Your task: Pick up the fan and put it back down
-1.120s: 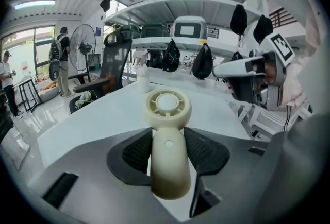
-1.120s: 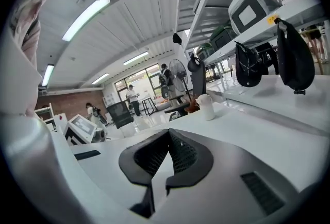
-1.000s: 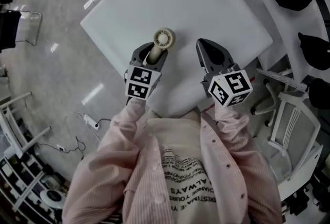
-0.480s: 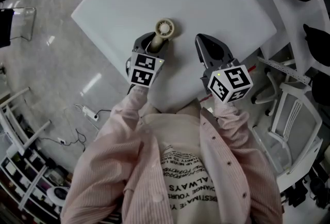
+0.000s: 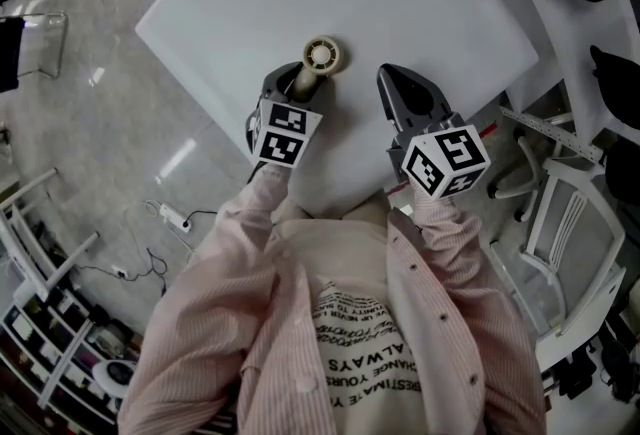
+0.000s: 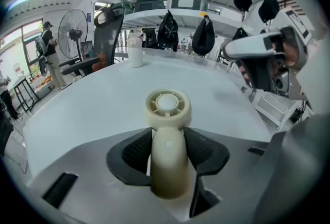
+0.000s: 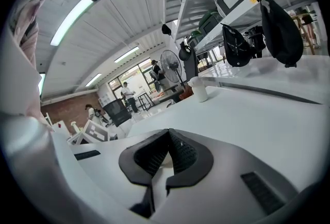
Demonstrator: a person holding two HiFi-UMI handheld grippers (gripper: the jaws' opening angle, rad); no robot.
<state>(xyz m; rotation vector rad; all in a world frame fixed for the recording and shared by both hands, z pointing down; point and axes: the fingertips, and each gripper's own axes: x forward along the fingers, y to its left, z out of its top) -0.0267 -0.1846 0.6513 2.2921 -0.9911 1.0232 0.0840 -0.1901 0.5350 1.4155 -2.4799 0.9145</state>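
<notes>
Now: my left claw [image 6: 169, 148] clenched on fan [image 6: 167, 108] handle, fan head poking out ahead of pads, low over table [image 6: 87, 115]; contact unclear. My right claw [image 7: 166, 155] closed, empty, off to side. I judge lift done; remaining: set fan down, release.

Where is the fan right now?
Head view, centre-left: the fan is held by its handle in the fingers of the left gripper, head over the table, left of the right gripper.

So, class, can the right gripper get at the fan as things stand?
Probably yes: only bare table separates fan and right gripper, whose jaws are shut; the left gripper holds the fan.
</notes>
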